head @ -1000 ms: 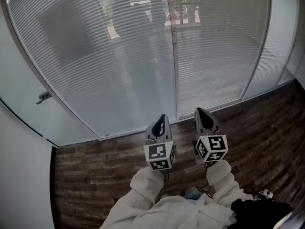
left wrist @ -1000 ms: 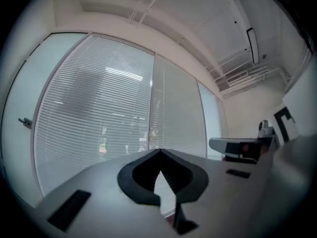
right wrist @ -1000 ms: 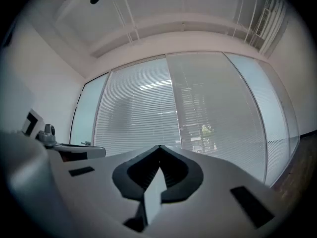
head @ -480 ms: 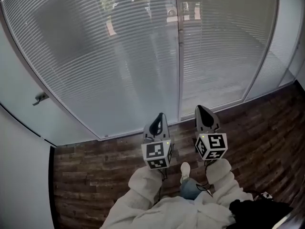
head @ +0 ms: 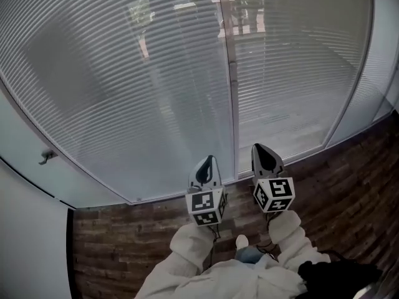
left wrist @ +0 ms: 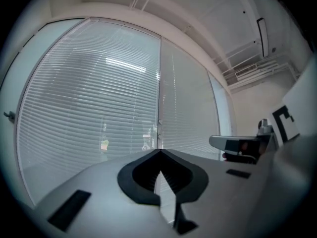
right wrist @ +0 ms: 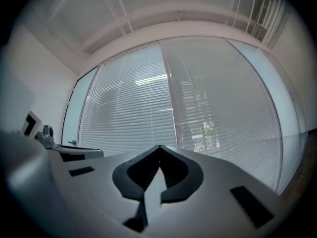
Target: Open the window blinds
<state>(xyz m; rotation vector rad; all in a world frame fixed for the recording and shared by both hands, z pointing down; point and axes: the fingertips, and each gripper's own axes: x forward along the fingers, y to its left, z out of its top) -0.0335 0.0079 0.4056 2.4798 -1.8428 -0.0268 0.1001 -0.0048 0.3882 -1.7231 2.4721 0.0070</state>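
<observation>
Far left, a small metal handle (head: 45, 157) juts from the pale frosted panel (head: 37, 136). The white slatted window blinds (head: 124, 86) are down across the far glass, split by a grey vertical frame post (head: 232, 80). The left gripper (head: 211, 159) points at them just left of that post, jaws together on nothing. The right gripper (head: 257, 147), just right of the post, is pinched closed too, and empty. Both are clear of the slats, above the dark wood-plank floor (head: 118, 242).

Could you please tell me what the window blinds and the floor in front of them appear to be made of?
Window blinds: thin horizontal slats, pale grey with a soft sheen, probably aluminium or plastic. Floor: dark brown staggered planks with grain-like streaks, likely wood or wood-look laminate, matte.
</observation>
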